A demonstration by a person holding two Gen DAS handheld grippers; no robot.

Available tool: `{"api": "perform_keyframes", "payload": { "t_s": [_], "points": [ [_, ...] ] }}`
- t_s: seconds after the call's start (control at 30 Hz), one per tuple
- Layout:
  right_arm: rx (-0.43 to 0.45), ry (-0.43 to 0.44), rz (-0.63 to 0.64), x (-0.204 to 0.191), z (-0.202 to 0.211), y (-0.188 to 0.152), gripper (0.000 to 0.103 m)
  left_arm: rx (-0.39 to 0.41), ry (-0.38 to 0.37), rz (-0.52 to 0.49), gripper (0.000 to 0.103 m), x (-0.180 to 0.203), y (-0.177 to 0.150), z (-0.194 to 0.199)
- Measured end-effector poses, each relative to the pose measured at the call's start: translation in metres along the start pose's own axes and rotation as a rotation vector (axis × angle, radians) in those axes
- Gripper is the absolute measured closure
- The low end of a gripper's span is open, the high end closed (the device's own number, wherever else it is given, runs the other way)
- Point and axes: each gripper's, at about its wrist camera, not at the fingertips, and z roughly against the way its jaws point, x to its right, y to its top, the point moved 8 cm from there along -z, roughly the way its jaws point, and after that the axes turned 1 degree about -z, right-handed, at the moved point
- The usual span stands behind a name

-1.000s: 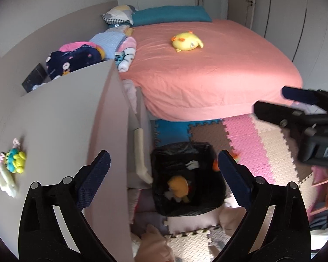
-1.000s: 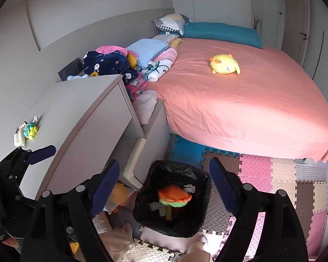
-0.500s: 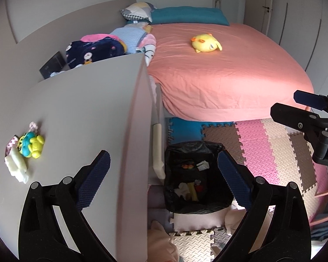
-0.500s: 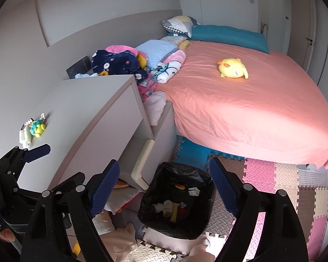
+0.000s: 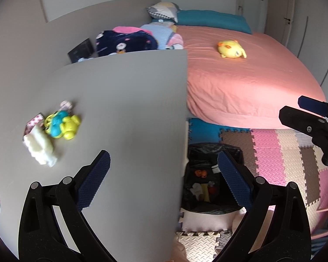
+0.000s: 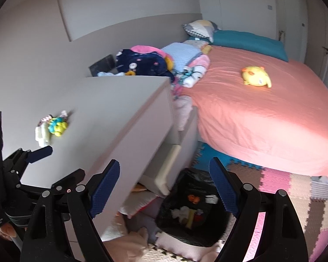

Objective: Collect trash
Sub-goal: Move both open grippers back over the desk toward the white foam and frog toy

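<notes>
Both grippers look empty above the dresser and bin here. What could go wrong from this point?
1. The small items on the dresser top mix a white crumpled piece with a yellow-blue toy; the open left gripper might grab the toy as trash.
2. The black bin sits tucked against the dresser, so a drop from the open right gripper could miss.

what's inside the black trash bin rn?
In the black-lined trash bin: an orange item, white crumpled paper, a yellow piece and something red. The right gripper's finger covers the bin's right side; whatever lies deeper under the pile can't be seen.
</notes>
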Motion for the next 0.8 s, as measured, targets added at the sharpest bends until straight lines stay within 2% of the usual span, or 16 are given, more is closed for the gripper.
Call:
{"api": "perform_keyframes", "payload": {
  "t_s": [0.8],
  "points": [
    [-0.066,0.109,0.155,-0.113,-0.060,0.009,0.019,0.002,0.125,0.251,0.008,-0.131,-0.024,-0.001]
  ]
}}
